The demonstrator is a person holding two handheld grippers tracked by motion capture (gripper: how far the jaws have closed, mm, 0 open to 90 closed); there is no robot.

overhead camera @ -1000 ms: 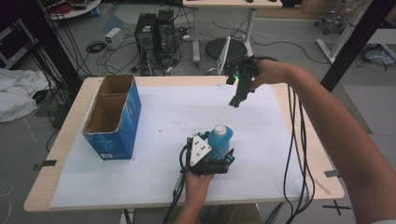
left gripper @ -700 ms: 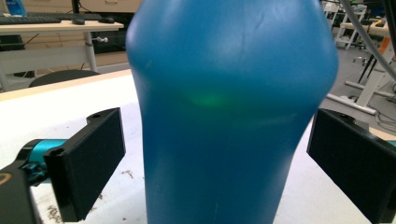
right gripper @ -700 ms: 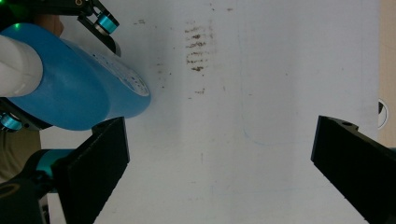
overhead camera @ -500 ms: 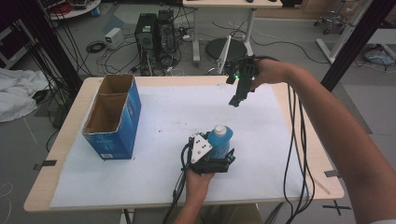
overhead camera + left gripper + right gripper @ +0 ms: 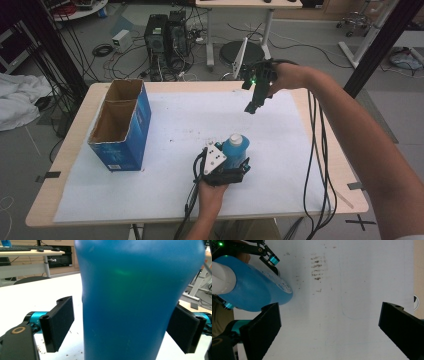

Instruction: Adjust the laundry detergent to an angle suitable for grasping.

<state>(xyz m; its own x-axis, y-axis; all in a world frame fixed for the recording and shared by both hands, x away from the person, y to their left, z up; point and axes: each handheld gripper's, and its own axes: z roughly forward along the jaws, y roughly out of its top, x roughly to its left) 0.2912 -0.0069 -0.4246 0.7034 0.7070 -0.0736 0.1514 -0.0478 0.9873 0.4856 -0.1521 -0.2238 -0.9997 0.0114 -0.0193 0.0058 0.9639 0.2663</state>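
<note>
The place looked like a robotics or computer lab. Beyond the wooden work table [image 5: 70, 150], far ahead of the left gripper's jaws, two black computer towers [image 5: 165, 32] stood on the grey floor among many loose cables [image 5: 107, 50]. A height-adjustable desk [image 5: 240, 5] stood behind them, and black frame posts [image 5: 377, 47] rose at the sides
</note>
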